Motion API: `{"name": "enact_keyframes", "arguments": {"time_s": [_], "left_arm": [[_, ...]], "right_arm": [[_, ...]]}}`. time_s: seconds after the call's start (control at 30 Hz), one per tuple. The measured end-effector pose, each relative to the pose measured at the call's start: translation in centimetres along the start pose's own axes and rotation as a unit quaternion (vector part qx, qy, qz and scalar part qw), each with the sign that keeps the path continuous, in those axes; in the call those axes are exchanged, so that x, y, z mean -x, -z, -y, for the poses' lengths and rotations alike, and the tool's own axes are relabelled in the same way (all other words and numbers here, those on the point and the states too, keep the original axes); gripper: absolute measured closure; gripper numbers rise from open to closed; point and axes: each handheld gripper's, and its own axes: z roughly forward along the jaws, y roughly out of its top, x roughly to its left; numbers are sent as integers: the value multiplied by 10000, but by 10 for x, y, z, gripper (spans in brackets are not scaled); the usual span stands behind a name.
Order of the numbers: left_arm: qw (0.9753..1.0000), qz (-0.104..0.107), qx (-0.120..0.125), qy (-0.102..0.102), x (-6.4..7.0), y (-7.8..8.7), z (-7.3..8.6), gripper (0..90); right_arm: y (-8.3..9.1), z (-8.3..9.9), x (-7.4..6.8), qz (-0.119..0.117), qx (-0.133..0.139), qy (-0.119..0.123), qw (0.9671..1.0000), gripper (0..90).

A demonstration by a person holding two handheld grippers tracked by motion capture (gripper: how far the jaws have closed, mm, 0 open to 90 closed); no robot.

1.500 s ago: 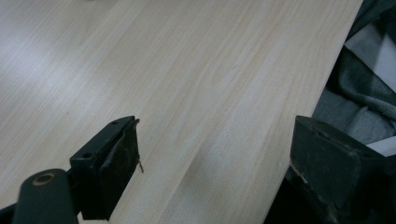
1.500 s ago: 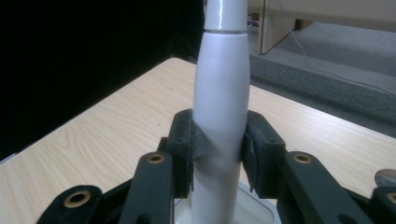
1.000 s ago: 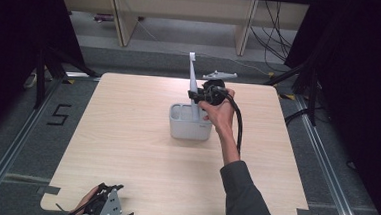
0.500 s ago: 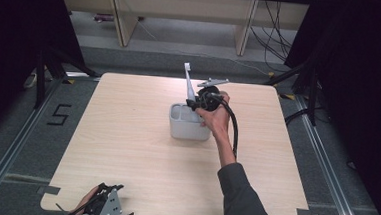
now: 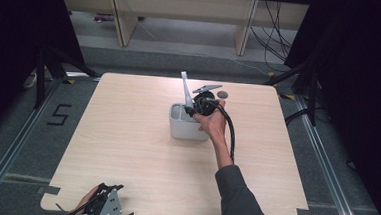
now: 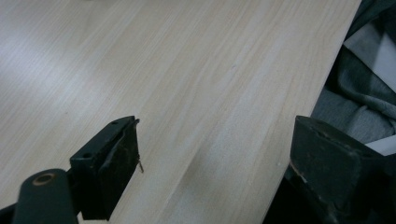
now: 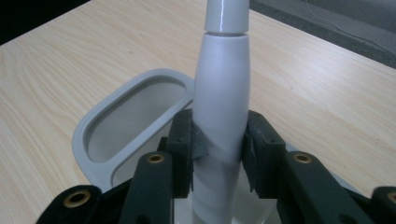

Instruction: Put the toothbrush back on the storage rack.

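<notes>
Your right gripper [image 7: 219, 154] clamps the white handle [image 7: 222, 102] upright over the grey holder [image 7: 93, 126]; your left gripper [image 6: 210, 158] gapes wide.

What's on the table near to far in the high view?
Left gripper at the near edge → grey holder mid-table → small round disc toward the far edge. The right gripper and the white handle it clamps overlap the holder, so they are left out.
</notes>
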Motion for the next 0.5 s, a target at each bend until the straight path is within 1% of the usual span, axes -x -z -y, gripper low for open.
{"name": "enact_keyframes", "arguments": {"time_s": [0.03, 0.07, 0.1, 0.13, 0.17, 0.2, 0.23, 0.27, 0.3, 0.33, 0.4, 0.43, 0.47, 0.5], "left_arm": [[10000, -2, -4, 5, 0, 0, 0, 151], [10000, 1, -14, 0, 0, 0, 0, 151], [10000, -1, -9, 3, 0, 0, 0, 151], [10000, 13, -70, -18, 0, 0, 0, 151], [10000, 12, -77, -24, 0, 1, -1, 151], [10000, 0, -41, -5, 0, 0, 0, 151], [10000, 1, 22, 15, 0, 0, 0, 151], [10000, 3, -9, 6, 0, 0, 0, 151], [10000, 0, -8, 7, 0, 0, 0, 151], [10000, 1, -4, 8, 0, 0, 0, 151], [10000, -2, 15, 15, 1, 0, 0, 151], [10000, -15, -10, -6, 0, 0, 0, 151], [10000, -22, -17, -10, 0, 0, 0, 151], [9999, -123, -2, -11, 1, -1, 0, 151]], "right_arm": [[0, 0, -1, 13, -52, 12, 10000, 670], [-2, 0, -1, 8, 35, 123, 9999, 669], [-2, 0, -2, -12, -66, 91, 9999, 669], [-2, 0, -3, -12, -123, 31, 9999, 669], [-4, 1, -3, 28, -59, 77, 9999, 670], [-4, 1, -4, 23, -182, 76, 9998, 669], [-5, 1, -4, -42, -151, 83, 9998, 669], [-8, 1, -3, 1, -112, 259, 9996, 669], [-6, 1, -4, -43, -240, 195, 9995, 669], [-8, 1, -3, -27, -241, 240, 9994, 669], [-9, 2, -3, -31, -277, 254, 9993, 668], [-11, 3, -3, -40, -249, 223, 9994, 667], [-11, 2, -3, -70, -346, 191, 9992, 667], [-11, 3, -4, -42, -335, 150, 9993, 666]]}}
